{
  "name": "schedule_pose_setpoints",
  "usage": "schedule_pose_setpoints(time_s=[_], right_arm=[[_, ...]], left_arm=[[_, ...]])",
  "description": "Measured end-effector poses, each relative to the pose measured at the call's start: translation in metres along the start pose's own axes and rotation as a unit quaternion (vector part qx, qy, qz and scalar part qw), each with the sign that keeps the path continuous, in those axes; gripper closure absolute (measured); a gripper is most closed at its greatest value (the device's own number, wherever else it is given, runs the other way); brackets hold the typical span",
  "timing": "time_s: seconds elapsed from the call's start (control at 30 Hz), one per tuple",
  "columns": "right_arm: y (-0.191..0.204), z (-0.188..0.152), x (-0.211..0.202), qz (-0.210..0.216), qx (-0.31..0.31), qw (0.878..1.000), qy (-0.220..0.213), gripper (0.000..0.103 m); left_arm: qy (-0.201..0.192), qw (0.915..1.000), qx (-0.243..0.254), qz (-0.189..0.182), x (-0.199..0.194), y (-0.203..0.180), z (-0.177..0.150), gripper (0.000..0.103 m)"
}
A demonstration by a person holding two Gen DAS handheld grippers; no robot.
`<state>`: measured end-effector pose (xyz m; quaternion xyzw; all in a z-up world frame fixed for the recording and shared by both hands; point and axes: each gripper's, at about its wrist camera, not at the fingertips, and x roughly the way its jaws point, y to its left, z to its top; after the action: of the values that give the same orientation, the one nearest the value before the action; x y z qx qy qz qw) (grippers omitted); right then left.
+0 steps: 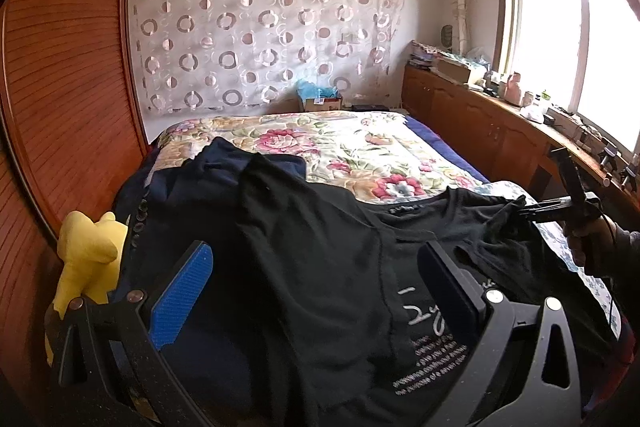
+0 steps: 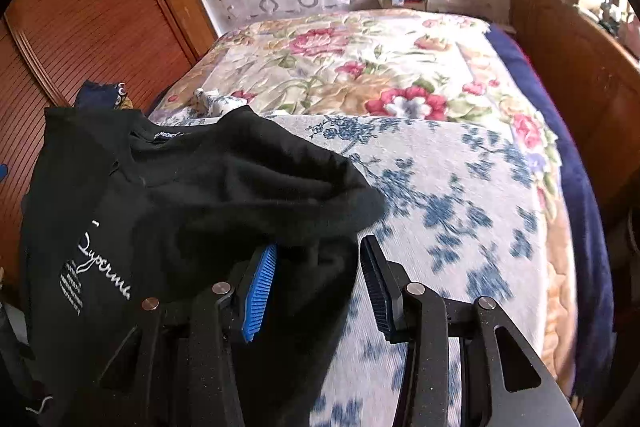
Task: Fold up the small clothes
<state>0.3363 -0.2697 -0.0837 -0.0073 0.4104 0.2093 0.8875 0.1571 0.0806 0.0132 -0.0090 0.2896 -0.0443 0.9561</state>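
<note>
Bed (image 2: pixel 420 163) with floral covers spreads ahead of both grippers. Black T-shirt (image 1: pixel 320 267) lies rumpled on it, under the left gripper and left of the right one.

Left gripper (image 1: pixel 316 291): jaws wide apart above the shirt, gripping nothing.

Right gripper (image 2: pixel 320 287): jaws partly open; shirt cloth lies between the pads, not pinched.

Navy garment (image 1: pixel 224 163) beyond the shirt, mostly hidden. Shirt print partly legible.
</note>
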Motion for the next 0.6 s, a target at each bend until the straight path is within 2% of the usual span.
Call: schedule_pose_setpoints(time_s=[0.17,0.23,0.33,0.53,0.57,0.6], right_arm=[[-0.007,0.027,0.019,0.004,0.001,1.000,0.004,0.058],[-0.007,0.034,0.025,0.011,-0.003,1.000,0.003,0.067],[-0.008,0.043,0.031,0.009,-0.012,1.000,-0.003,0.095],[-0.011,0.050,0.018,-0.001,-0.019,0.998,-0.059,0.095],[-0.011,0.050,0.016,-0.010,-0.020,0.998,-0.067,0.092],[-0.012,0.050,0.015,-0.021,-0.024,0.997,-0.069,0.082]], left_arm=[[0.003,1.0000,-0.001,0.006,0.006,0.011,0.009,0.000],[0.002,1.0000,-0.003,0.008,0.007,0.014,0.011,0.000],[0.004,0.9999,-0.004,0.012,0.009,0.020,0.012,0.000],[0.012,0.9996,-0.004,0.023,0.018,0.030,0.015,0.000],[0.013,0.9996,-0.003,0.025,0.020,0.031,0.015,0.000],[0.015,0.9995,-0.003,0.026,0.021,0.032,0.016,0.000]])
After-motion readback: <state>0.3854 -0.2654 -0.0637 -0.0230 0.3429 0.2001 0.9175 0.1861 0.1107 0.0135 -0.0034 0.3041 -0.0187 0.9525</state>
